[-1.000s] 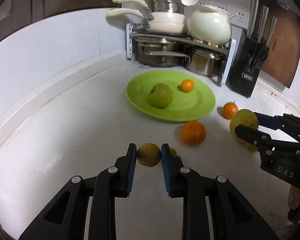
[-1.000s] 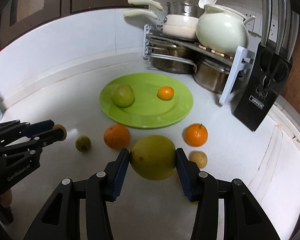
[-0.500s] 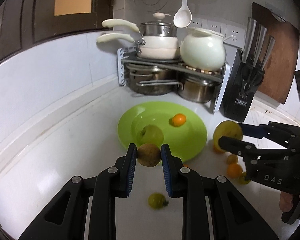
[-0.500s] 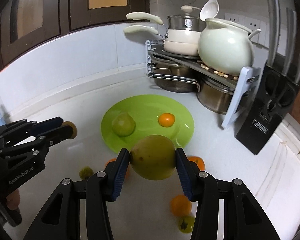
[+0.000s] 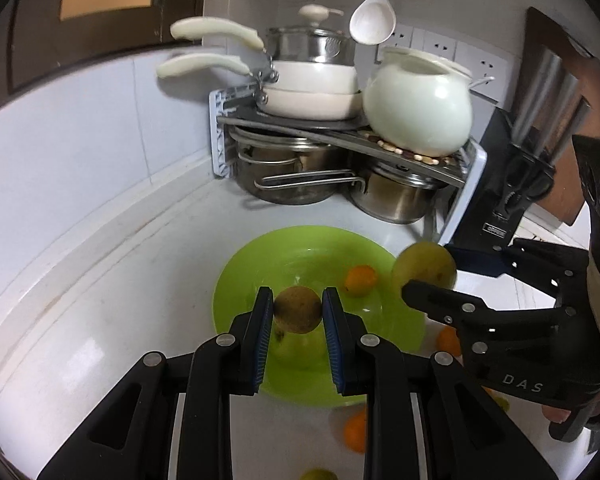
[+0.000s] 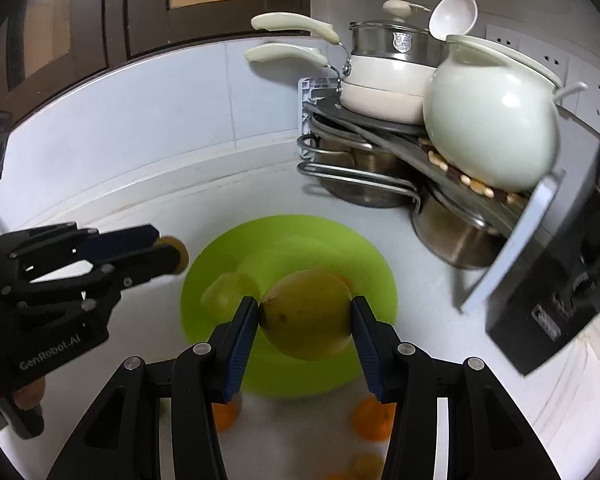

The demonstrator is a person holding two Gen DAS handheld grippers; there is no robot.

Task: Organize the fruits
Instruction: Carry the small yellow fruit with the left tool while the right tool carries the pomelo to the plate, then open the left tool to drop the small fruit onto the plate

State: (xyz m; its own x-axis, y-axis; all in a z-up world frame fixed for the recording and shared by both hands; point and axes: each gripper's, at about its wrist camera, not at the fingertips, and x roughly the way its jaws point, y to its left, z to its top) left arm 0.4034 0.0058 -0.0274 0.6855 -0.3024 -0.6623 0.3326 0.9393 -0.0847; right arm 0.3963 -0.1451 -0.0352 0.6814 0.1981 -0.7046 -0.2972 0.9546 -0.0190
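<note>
Above the white counter (image 5: 112, 304) and green plate (image 5: 244, 276), left tool (image 5: 297, 312) grips a small brown fruit (image 5: 297, 309); right tool (image 6: 305, 316) clamps a large yellow-green fruit (image 6: 306, 314).

wrist views above, sharing green plate (image 5: 236, 280)

Two hand-held grippers: left hand-held gripper (image 5: 298, 312), right hand-held gripper (image 6: 305, 322). One green plate (image 5: 240, 280) on counter (image 5: 120, 280). One knife block (image 5: 508, 200). One white ladle (image 5: 372, 20). One pot rack (image 5: 340, 128). One round white pot (image 5: 418, 108). Fruit partly hidden and blurred, count unclear.
</note>
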